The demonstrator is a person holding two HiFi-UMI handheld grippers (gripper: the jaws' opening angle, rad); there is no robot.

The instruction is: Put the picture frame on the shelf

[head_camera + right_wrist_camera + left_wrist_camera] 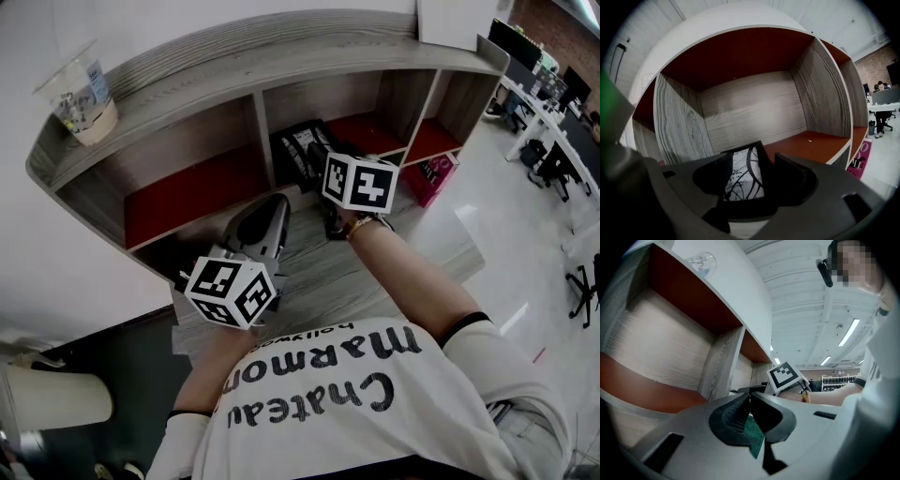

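the picture frame (740, 180) is set in the shelf's (754, 108) middle compartment, between the wide-spread jaws of the right gripper (754, 161). that gripper is best drawn straight back toward 6 o'clock, with the frame left untouched. at 7 o'clock the left gripper (750, 399) is seen closed and empty.

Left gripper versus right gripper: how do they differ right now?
The left gripper has its jaws together on nothing; the right gripper has its jaws wide apart, with the picture frame standing between them. The left gripper sits in front of the shelf, while the right gripper reaches to its middle compartment. Both point toward the shelf.
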